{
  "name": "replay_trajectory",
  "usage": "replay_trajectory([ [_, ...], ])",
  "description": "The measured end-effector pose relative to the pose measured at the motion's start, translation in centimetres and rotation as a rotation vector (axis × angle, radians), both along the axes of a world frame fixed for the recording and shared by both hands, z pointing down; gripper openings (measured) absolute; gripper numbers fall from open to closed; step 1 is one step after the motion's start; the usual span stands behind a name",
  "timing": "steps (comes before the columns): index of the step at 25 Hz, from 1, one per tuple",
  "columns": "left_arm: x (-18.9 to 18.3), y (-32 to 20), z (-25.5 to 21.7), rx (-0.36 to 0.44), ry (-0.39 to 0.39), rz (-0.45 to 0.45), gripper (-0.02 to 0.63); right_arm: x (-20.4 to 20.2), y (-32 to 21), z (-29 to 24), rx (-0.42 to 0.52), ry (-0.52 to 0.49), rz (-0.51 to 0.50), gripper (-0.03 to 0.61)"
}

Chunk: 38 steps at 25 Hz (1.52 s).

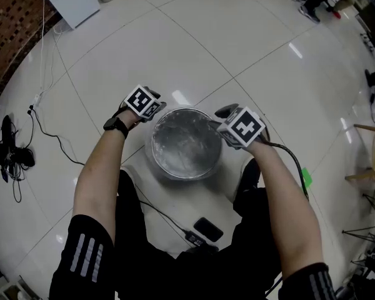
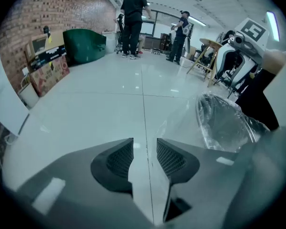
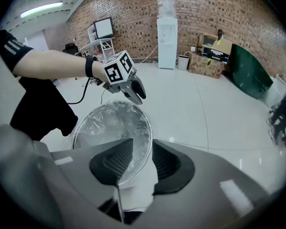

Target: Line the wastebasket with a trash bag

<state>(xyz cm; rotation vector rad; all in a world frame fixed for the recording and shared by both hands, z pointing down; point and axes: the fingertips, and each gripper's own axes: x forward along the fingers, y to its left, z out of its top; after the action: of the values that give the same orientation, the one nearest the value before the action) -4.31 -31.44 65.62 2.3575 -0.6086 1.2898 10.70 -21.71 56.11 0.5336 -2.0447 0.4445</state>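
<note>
Floor (image 1: 250, 36) is glossy white tile with thin dark seams. The wastebasket (image 1: 184, 175) looks silvery grey under a clear, crinkly bag (image 1: 186, 144) full of white glints. The left tool (image 2: 144, 159) and right tool (image 3: 133, 159) are both grey, with dark grey pads (image 2: 117, 159) in a fine mesh pattern. Each carries a white cube (image 1: 142, 100) with black square markers. Sleeves (image 1: 84, 255) are black with pale stripes, and the watch (image 1: 115, 125) is black. There's a red-brown brick wall (image 3: 190, 8) and a dark green container (image 2: 84, 44).

Floor: white glossy tiles (image 1: 194, 42). Far side: brick wall (image 3: 205, 8), white water dispenser (image 3: 166, 37) against it, cardboard boxes (image 3: 207, 56) to its right, then a dark green bulky object (image 3: 250, 75). One person in black (image 2: 133, 20) stands far off, another (image 2: 181, 30) to the right. Black cable (image 1: 50, 133) lies on the floor, left.
</note>
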Motion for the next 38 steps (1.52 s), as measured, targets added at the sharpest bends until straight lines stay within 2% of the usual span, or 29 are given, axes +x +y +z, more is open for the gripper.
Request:
replay_trajectory([
  [6, -1.7, -0.1, -6.6, 0.08, -0.005, -0.012, 0.146, -0.6, -0.1, -2.4, 0.061, -0.029, -0.005, 0.14],
  [9, 0.8, 3.0, -9.9, 0.069, -0.001, 0.114, 0.146, -0.6, -0.2, -3.9, 0.097, -0.044, 0.001, 0.14],
  [12, 3.6, 6.9, -11.2, 0.058, -0.035, 0.251, 0.146, -0.6, 0.1, -4.6, 0.129, -0.043, -0.011, 0.14],
  [13, 4.1, 7.7, -11.3, 0.066, -0.055, 0.273, 0.144, -0.6, 0.4, -4.7, 0.136, -0.043, -0.014, 0.14],
  [16, 4.9, 9.6, -11.0, 0.099, -0.111, 0.298, 0.058, -0.9, 1.0, -5.3, 0.149, -0.045, -0.023, 0.138],
  [20, 6.7, 12.3, -10.3, 0.106, -0.135, 0.342, 0.02, -1.0, 1.0, -6.3, 0.184, -0.048, -0.047, 0.135],
  [22, 7.5, 13.9, -9.0, 0.069, -0.155, 0.357, 0.022, -0.9, 0.7, -6.8, 0.198, -0.058, -0.039, 0.134],
  [25, 7.3, 16.0, -6.0, -0.019, -0.236, 0.389, 0.026, -1.5, 0.6, -7.0, 0.197, -0.068, -0.035, 0.132],
  [29, 6.4, 19.6, -1.7, -0.19, -0.371, 0.453, 0.042, -1.9, 0.3, -7.7, 0.227, -0.064, -0.048, 0.13],
  [32, 6.1, 19.9, 0.6, -0.213, -0.471, 0.497, 0.052, -1.8, 0.3, -8.3, 0.235, -0.083, -0.045, 0.127],
  [38, 4.6, 20.3, 3.2, -0.282, -0.6, 0.495, 0.06, -1.4, -0.1, -9.0, 0.259, -0.087, -0.042, 0.124],
])
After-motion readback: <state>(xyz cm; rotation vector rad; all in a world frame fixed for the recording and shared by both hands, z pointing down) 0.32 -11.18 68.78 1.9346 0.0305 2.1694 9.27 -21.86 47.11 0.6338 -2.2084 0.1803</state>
